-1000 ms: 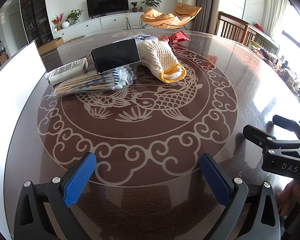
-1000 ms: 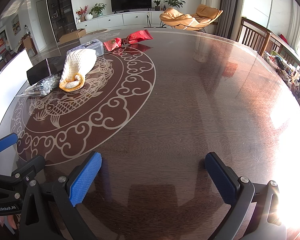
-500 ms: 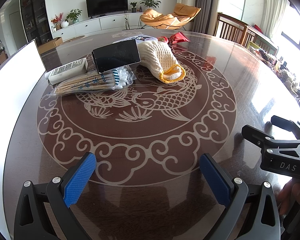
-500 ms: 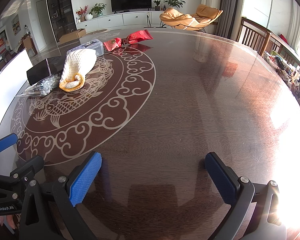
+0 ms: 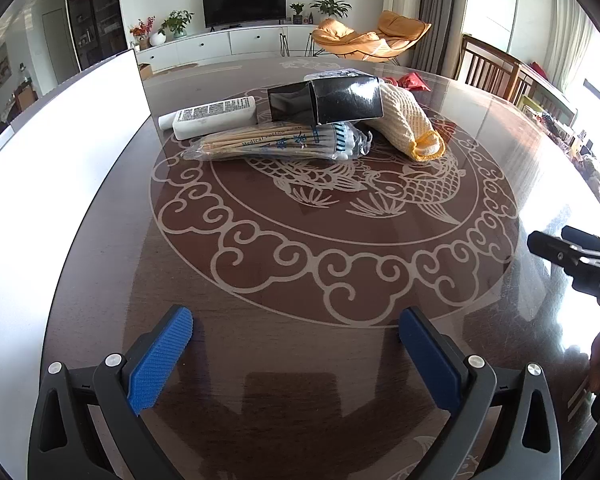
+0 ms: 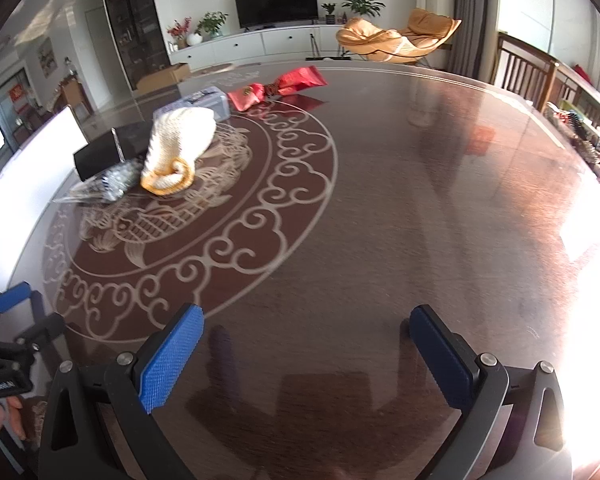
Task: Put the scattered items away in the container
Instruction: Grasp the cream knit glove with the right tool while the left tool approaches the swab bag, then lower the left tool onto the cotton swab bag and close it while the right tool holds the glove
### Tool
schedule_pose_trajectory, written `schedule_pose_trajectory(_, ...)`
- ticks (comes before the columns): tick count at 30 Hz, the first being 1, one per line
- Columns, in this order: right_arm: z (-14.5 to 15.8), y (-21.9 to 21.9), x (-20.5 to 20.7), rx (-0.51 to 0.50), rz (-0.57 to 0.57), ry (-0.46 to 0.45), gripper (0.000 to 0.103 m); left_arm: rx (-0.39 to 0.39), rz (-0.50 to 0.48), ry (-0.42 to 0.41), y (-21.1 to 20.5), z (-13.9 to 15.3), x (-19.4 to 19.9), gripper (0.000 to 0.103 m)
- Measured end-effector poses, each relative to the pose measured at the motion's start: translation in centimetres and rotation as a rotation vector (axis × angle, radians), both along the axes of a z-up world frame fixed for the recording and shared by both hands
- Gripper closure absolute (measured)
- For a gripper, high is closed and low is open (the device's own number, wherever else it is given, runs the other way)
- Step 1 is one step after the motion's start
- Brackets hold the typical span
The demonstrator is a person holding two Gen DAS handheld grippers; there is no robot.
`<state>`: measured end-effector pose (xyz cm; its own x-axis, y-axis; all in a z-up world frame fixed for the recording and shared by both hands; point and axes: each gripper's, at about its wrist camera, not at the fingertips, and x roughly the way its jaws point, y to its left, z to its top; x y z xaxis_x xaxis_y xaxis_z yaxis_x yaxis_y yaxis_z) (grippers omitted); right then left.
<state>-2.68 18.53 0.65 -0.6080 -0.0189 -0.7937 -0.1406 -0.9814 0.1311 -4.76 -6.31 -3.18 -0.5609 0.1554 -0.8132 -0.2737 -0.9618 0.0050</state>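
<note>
On the tabletop (image 5: 300,280), left to right, one white container (image 5: 60,168) is seen at the edge, then one white tube (image 5: 214,117), one swab bag (image 5: 284,145), one black box (image 5: 332,100) resting on the bag, and one knitted glove (image 5: 410,124). One clear case (image 6: 206,100) and two red packets (image 6: 284,82) are seen behind the glove. The left tool (image 5: 296,354) and right tool (image 6: 306,354) are each held spread and empty above bare wood, well apart from the items.

Spread tongs (image 5: 296,344) facing cluttered table (image 5: 300,280)
</note>
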Motion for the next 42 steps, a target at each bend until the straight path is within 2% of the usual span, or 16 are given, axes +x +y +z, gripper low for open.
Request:
schedule_pose_trajectory(2,0.6,-0.5,-2.7,-0.083,0.042,-0.003,0.000,0.004,-0.001,-0.001,0.0,-0.1,0.0,0.000)
schedule_pose_trajectory(5,1.5,-2.2,-7.8,-0.103,0.082,-0.012,0.000,0.005,-0.001,-0.001,-0.1,-0.1,0.0,0.000)
schedule_pose_trajectory(7,2.1,-4.1,-10.9,-0.078,0.142,0.003,0.000,0.005,-0.001,-0.001,-0.1,-0.1,0.0,0.000)
schedule_pose_trajectory(9,1.6,-6.0,-13.7,-0.036,0.199,-0.038,0.000,0.005,-0.001,-0.001,-0.1,-0.1,0.0,0.000)
schedule_pose_trajectory(12,0.3,-8.0,-16.3,0.088,0.218,-0.089,0.004,0.005,-0.001,-0.001,-0.1,-0.1,0.0,0.000)
schedule_pose_trajectory(13,0.2,-8.3,-16.5,0.112,0.226,-0.074,0.034,0.005,-0.001,-0.001,-0.1,-0.1,0.0,0.000)
schedule_pose_trajectory(14,0.2,-8.4,-16.7,0.120,0.238,-0.074,0.069,0.005,-0.001,-0.001,-0.1,-0.1,0.0,0.000)
schedule_pose_trajectory(15,0.4,-8.4,-16.5,0.148,0.224,-0.067,0.069,0.005,-0.001,0.000,-0.1,-0.1,0.0,0.000)
schedule_pose_trajectory(17,0.4,-7.7,-15.8,0.105,0.229,-0.067,0.070,0.005,-0.001,0.000,-0.1,-0.1,0.0,0.000)
schedule_pose_trajectory(20,0.4,-6.6,-12.7,0.122,0.261,-0.066,0.069,0.006,-0.011,-0.005,-0.1,0.0,-0.1,0.000)
schedule_pose_trajectory(22,0.5,-5.8,-9.4,0.140,0.278,-0.066,0.067,0.003,-0.090,-0.054,0.1,0.3,-1.1,0.000)
schedule_pose_trajectory(24,0.4,-4.8,-6.4,0.137,0.270,-0.061,0.064,0.044,-0.144,-0.089,-0.5,1.2,-2.9,0.000)
schedule_pose_trajectory(30,0.5,-3.4,-3.2,0.127,0.256,-0.035,0.064,0.134,-0.232,0.022,-1.4,6.1,-9.3,0.000)
schedule_pose_trajectory(32,0.5,-3.3,-2.8,0.125,0.248,-0.019,0.064,0.115,-0.280,0.033,-0.6,6.6,-11.0,0.000)
schedule_pose_trajectory(38,0.1,-3.1,-2.4,0.093,0.223,0.033,0.064,0.037,-0.485,-0.029,2.7,4.7,-13.3,0.000)
schedule_pose_trajectory(42,0.2,-2.9,-2.5,0.084,0.223,0.034,0.064,0.001,-0.556,-0.094,4.3,2.4,-13.1,0.000)
